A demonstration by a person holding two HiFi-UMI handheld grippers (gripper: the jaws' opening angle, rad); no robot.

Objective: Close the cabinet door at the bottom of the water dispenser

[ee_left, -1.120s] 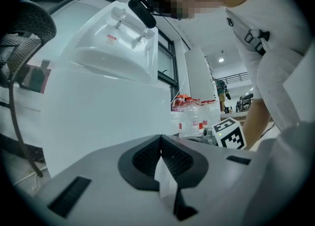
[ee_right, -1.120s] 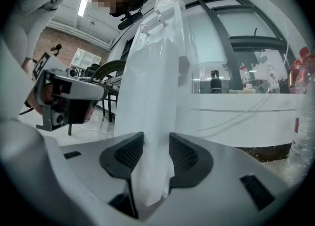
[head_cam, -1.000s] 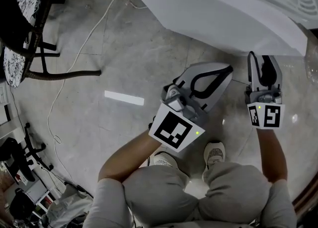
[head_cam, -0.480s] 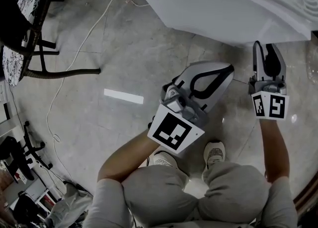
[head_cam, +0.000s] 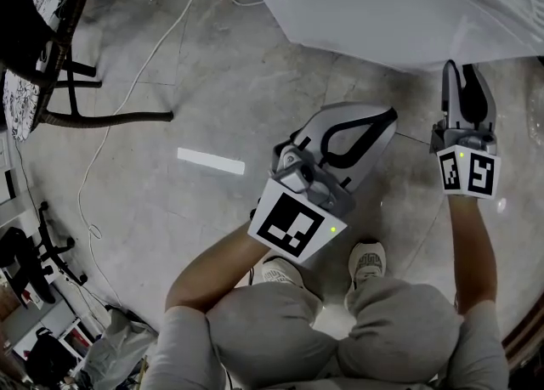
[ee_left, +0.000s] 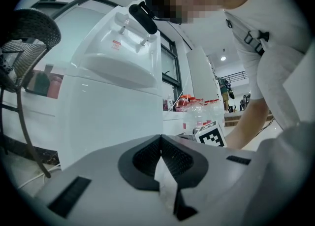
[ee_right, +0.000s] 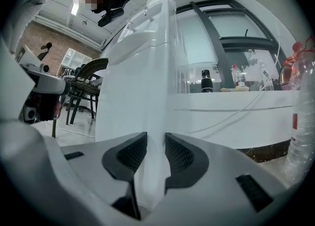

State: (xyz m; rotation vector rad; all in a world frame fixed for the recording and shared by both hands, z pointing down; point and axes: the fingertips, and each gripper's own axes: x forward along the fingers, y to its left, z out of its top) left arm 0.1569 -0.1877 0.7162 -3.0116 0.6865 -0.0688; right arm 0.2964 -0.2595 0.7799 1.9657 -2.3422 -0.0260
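Dispenser: the white body (head_cam: 399,6) fills the top of the head view. The person crouches in front of it.
Door: low on the dispenser. A white vertical edge (ee_right: 155,107) runs straight into the gap of the right jaws, and I judge this to be the door's free edge. How far ajar it stands cannot be told.
Right gripper: (head_cam: 460,67) is held level with its tips at the dispenser's base. The jaws are apart and have just been closing, with the white edge between them. The pads are not clearly pressing on it.
Left gripper: (head_cam: 388,114) has its jaws together with nothing in them. It is held in front of the knees, apart from the dispenser.
Risk 1, slip: if the jaws catch only the rim of that smooth edge, the panel may slide out as the push starts.
Risk 2, trapped tip: if the jaws stay round the edge as the door meets the body, 1 fingertip would be caught between them and the door would stop short.
Risk 3, off-line push: force along the panel rather than across it would strain the hinge or shove the dispenser.
Risk 4, rebound: a hard push may bounce the door back open.
Risk 5, bottles: they (ee_right: 301,121) stand near on the right, and a wide swing of that arm could knock them.
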